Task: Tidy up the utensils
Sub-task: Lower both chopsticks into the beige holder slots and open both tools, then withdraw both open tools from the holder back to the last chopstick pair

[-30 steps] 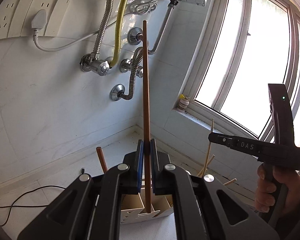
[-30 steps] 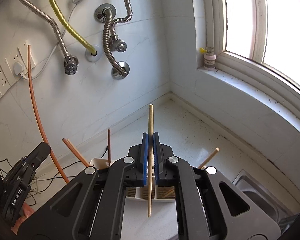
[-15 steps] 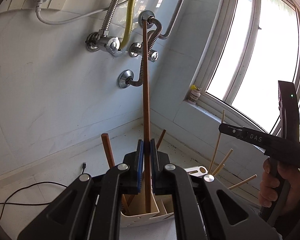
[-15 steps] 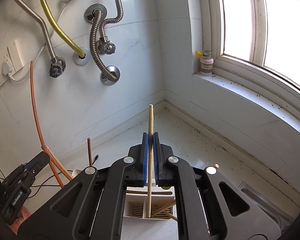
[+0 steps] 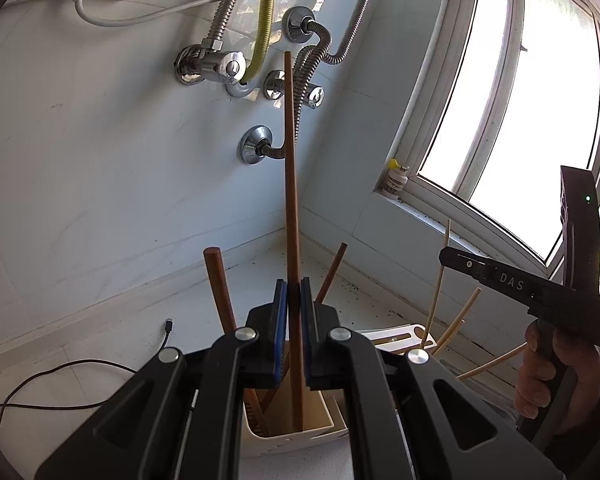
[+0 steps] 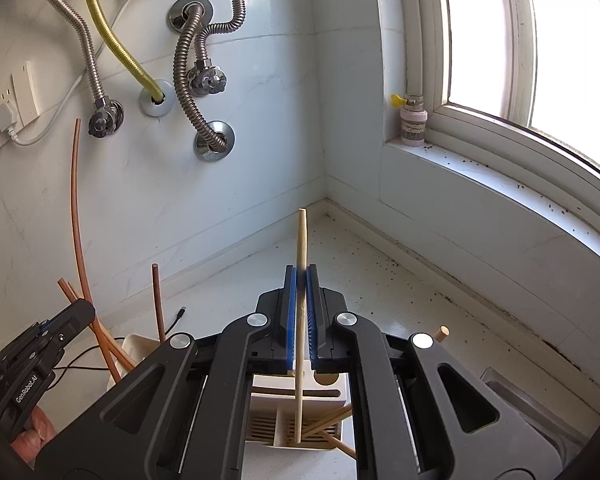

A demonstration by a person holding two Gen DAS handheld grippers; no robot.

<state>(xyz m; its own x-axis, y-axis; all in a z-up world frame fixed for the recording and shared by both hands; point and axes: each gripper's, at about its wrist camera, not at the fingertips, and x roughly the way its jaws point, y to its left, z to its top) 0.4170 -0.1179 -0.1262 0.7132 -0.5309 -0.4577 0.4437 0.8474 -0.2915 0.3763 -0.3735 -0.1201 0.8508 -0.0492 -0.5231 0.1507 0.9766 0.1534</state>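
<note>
So on the left, the left gripper (image 5: 295,300) is clamped tight on a long dark-brown wooden chopstick (image 5: 290,184), held nearly upright, with its lower end already down inside the near-left compartment of the cream plastic utensil caddy (image 5: 328,426) on the white speckled countertop (image 5: 100,344). Two more brown sticks (image 5: 219,288) lean out of that same side.

On the right, the right gripper (image 6: 301,312) is pinched shut on a shorter pale bamboo chopstick (image 6: 301,240), also close to upright. Its tip sits low in the slotted compartment (image 6: 266,426) of the caddy, where a few other pale sticks (image 6: 328,420) lie crossed.

What could go wrong, as I see it: the brown one is long and top-heavy, so if it's let go while leaning it could flop over the rim or drag the light caddy with it. On the pale side, the crossed sticks in the bottom could block the tip from seating, and then it'd tip out toward the steel sink (image 6: 540,404) just to the right.

The left wrist view is the only one showing the brown stick's tip inside its compartment, plus the person's right hand (image 5: 556,376) on the handle. The right wrist view is the only one looking down into the slotted section and the tangle there; it also shows the brown chopstick as a long bowed line at far left, with the left gripper below it.
</note>
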